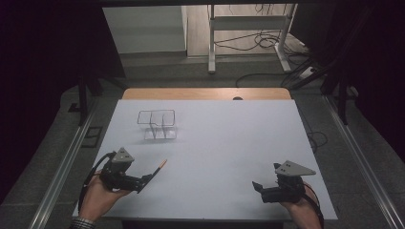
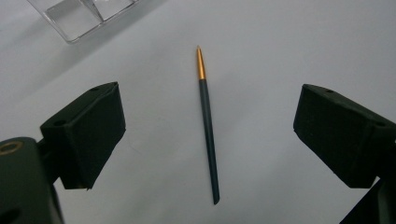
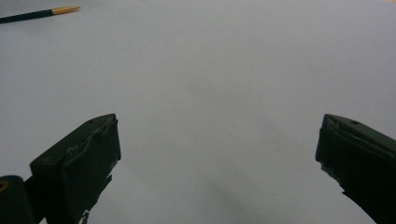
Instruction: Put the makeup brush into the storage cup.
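Currently the left gripper is seen w/ jaws spread wide, nothing clamped; the pen lies flat on the tabletop between them, touched by neither. Its long axis runs along the gripper's line, gold tip pointed away, twd the clear organizer tray nearer the far left corner. Pen is placed near the tabletop's near left corner. By the near right corner, the right gripper is held w/ jaws released, apart over bare surface.
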Demonstrator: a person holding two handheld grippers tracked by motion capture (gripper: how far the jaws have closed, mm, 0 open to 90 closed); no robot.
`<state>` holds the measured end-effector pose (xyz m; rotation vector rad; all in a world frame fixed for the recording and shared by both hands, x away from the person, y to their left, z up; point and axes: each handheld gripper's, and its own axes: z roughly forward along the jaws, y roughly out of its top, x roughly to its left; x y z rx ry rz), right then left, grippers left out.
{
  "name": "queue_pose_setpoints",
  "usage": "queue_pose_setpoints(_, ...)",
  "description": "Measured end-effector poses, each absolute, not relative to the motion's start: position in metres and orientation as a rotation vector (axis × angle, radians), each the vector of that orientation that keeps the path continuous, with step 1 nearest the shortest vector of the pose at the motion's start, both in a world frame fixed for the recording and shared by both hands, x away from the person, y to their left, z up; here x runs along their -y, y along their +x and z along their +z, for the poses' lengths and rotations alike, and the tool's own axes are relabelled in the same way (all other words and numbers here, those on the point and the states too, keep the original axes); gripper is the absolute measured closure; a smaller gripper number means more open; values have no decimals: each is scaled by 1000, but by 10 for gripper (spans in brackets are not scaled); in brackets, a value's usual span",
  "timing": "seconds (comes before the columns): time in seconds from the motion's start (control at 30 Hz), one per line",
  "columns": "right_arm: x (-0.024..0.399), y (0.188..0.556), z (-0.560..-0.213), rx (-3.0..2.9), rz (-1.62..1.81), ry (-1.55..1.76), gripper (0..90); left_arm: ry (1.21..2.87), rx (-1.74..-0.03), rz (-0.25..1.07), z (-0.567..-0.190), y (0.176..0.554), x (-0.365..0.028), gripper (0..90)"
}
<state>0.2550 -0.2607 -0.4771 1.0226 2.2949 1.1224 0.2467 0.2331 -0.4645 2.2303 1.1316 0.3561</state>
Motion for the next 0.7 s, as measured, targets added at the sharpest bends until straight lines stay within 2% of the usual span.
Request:
queue_pose_setpoints(0.5,260,255,-477,-2298,1119,1026,3,2319,-1132,325,-461,260,-229,134)
queue_pose_setpoints(0.7,260,255,-478,-2304,1117,1027,4,2357,-1123,351,-461,266,-225,149)
